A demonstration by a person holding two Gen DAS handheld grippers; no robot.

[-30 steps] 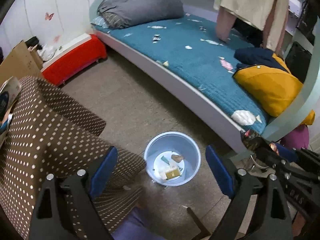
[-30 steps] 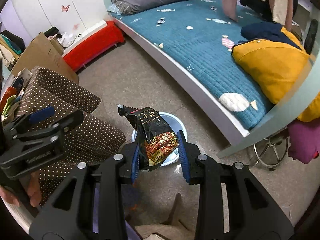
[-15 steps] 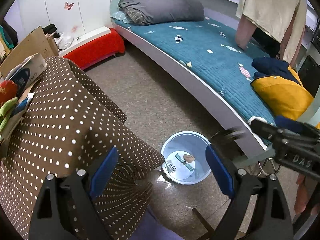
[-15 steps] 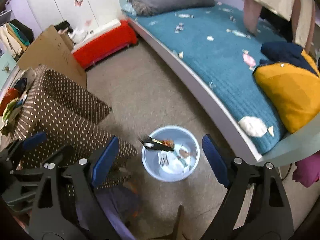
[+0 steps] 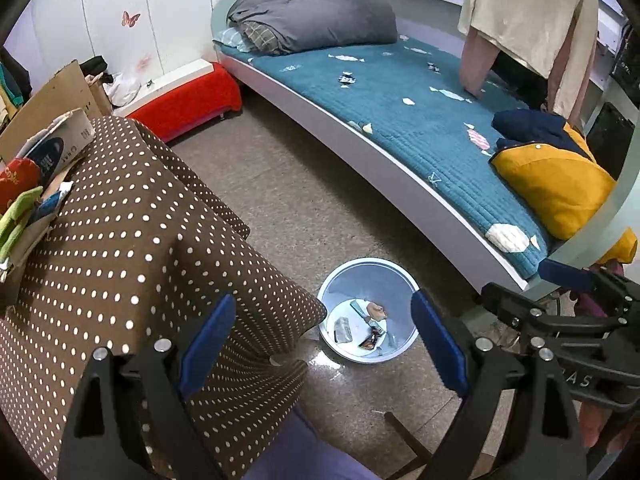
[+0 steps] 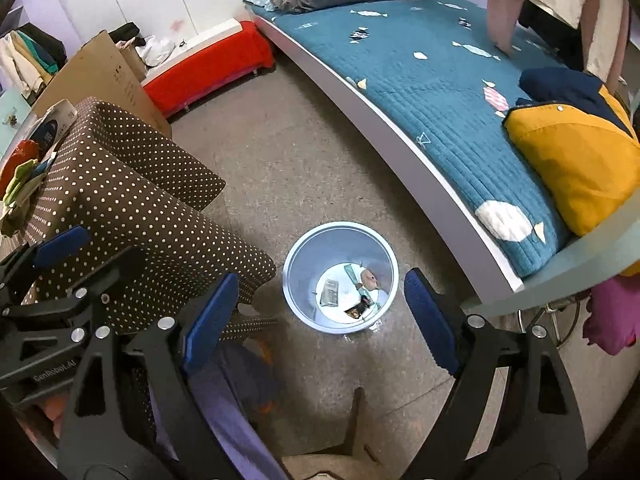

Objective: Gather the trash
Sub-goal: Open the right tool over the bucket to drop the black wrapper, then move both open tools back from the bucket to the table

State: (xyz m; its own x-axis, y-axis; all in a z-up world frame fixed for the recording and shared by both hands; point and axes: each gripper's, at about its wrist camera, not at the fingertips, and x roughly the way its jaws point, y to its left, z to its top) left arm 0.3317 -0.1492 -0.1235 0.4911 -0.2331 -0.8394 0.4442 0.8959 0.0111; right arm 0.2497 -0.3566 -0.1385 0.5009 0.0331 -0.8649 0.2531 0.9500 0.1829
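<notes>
The dark snack wrapper [image 6: 357, 309], which was pinched between the jaws of the right gripper [image 6: 316, 312] a second ago, is now seen lying at the bottom of the light blue bin [image 6: 298, 264] on the floor, among the other pieces of trash. The jaws of the right gripper have just been opened, and nothing is held between them now. The left gripper [image 5: 322, 342] is also kept wide apart and empty, above the edge of the dotted tablecloth [image 5: 132, 240]. One item is therefore judged as collected. More clutter is seen at the far corner of the table [image 5: 28, 184], so the next pick is probably to be made there.
</notes>
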